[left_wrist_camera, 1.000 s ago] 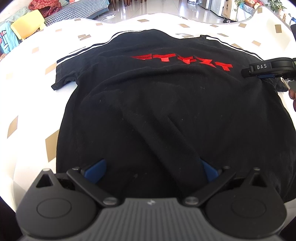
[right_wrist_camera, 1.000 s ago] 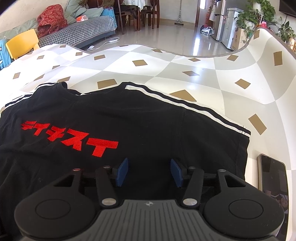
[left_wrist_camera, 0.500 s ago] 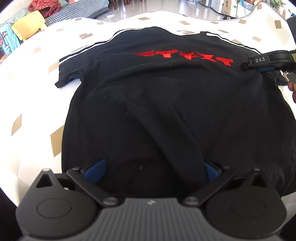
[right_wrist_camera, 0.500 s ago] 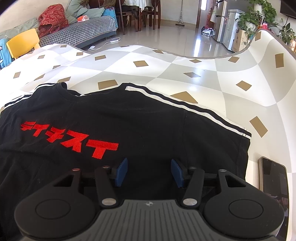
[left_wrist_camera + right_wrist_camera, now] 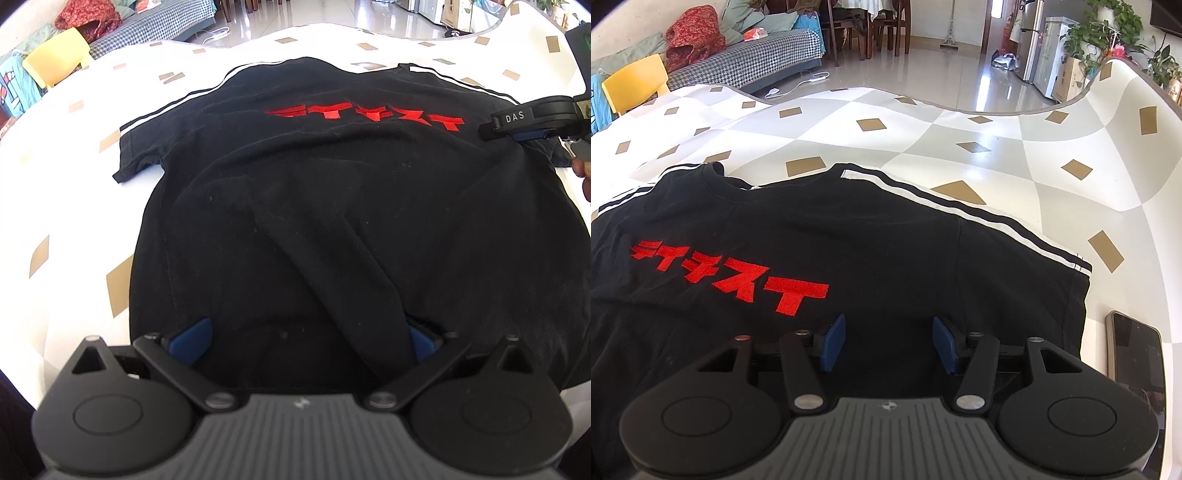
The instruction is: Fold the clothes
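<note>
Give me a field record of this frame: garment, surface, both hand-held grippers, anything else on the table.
garment: black T-shirt, spread on the table, red lettering, white stripes along the shoulders
surface: table with a white and grey checked cover with tan diamonds
left hand-held gripper: open, over the hem
right hand-held gripper: open, over the shirt near its right sleeve
other: phone beside that sleeve, dark screen up
fold progress: none visible
</note>
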Tool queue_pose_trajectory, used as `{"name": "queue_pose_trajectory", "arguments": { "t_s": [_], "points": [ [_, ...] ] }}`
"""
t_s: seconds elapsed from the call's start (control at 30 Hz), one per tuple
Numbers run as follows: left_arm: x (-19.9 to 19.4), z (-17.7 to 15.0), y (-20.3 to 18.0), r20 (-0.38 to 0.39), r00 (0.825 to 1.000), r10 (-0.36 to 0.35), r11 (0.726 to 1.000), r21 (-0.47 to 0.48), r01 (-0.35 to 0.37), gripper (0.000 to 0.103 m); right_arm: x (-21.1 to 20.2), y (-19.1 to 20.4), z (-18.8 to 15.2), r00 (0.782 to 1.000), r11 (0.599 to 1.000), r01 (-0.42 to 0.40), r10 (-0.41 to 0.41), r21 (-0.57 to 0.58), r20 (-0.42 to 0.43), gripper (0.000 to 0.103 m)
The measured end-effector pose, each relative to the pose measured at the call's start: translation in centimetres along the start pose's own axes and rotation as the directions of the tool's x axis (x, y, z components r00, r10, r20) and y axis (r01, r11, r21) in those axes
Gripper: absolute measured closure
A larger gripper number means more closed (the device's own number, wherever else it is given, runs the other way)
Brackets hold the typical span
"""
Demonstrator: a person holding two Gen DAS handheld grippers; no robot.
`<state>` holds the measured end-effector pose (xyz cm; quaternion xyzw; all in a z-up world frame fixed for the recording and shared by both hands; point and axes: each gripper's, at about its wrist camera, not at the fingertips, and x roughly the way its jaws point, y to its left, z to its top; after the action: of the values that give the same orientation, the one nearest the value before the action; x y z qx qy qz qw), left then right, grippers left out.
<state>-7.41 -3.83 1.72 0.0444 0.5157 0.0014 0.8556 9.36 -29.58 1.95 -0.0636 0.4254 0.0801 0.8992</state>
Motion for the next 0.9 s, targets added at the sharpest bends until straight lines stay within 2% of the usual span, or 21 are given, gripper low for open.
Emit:
{"name": "queue_pose_trajectory", "arguments": {
  "t_s": [0.3,0.53,0.9],
  "points": [
    [-0.2,2.7,1.0,0.055,0.998,-0.005,0.995,-0.097,0.010,0.000,-0.5,0.1,0.0,0.999,1.000,-0.022,0.022,0.021,-0.024,0.052],
    [0.6,6.6,1.8,0.122,0.991,0.050,0.986,-0.162,-0.030,0.000,-0.6,0.4,-0.1,0.999,0.999,-0.038,0.038,0.011,-0.030,0.052],
    [3.6,11.6,3.6,0.143,0.984,0.104,0.962,-0.267,-0.063,0.000,-0.6,1.3,-0.2,0.999,0.998,-0.038,0.037,-0.042,-0.032,0.051]
  ]
}}
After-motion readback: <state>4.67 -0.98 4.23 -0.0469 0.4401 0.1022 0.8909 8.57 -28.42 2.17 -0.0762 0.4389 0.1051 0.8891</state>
